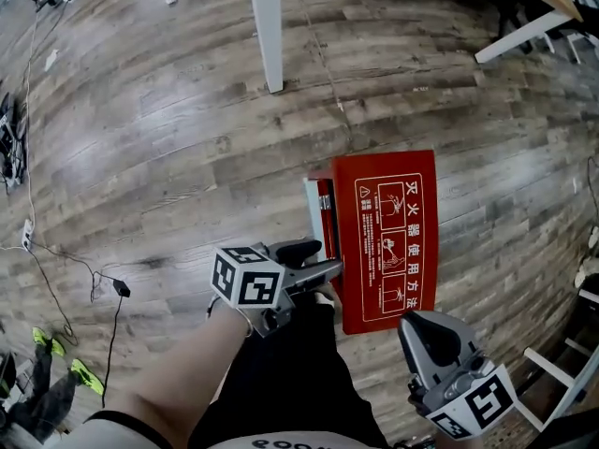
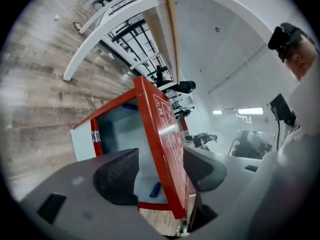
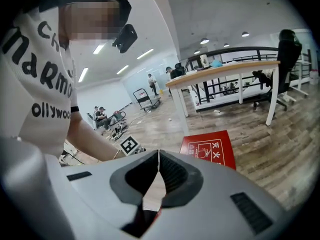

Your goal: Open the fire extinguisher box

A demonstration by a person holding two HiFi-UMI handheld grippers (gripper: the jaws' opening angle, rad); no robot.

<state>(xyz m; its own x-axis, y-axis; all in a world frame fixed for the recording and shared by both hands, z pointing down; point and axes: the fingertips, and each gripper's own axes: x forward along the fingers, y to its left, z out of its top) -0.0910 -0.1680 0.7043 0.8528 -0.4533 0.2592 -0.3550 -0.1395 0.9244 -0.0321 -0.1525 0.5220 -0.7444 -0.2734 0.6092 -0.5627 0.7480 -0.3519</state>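
Observation:
The red fire extinguisher box [image 1: 388, 237] lies on the wooden floor, its printed door lifted partly off the pale body [image 1: 311, 209]. My left gripper [image 1: 320, 260] is at the door's near left edge. In the left gripper view the door's edge [image 2: 160, 134] stands between the wide-apart jaws of the left gripper [image 2: 162, 171], with a gap showing at the left pad [image 2: 117, 176]. The box's inside [image 2: 117, 129] and a small blue piece [image 2: 155, 189] show under the door. My right gripper [image 1: 416, 330] hangs off to the right of the box, and in its own view the right gripper [image 3: 159, 166] is shut on nothing, above the door [image 3: 210, 149].
A white table leg [image 1: 266, 26] stands on the floor beyond the box and a second desk leg [image 1: 524, 31] at the far right. Cables [image 1: 112, 288] trail along the left. A white frame [image 1: 562, 372] sits at the near right. Several people sit far off [image 3: 100, 115].

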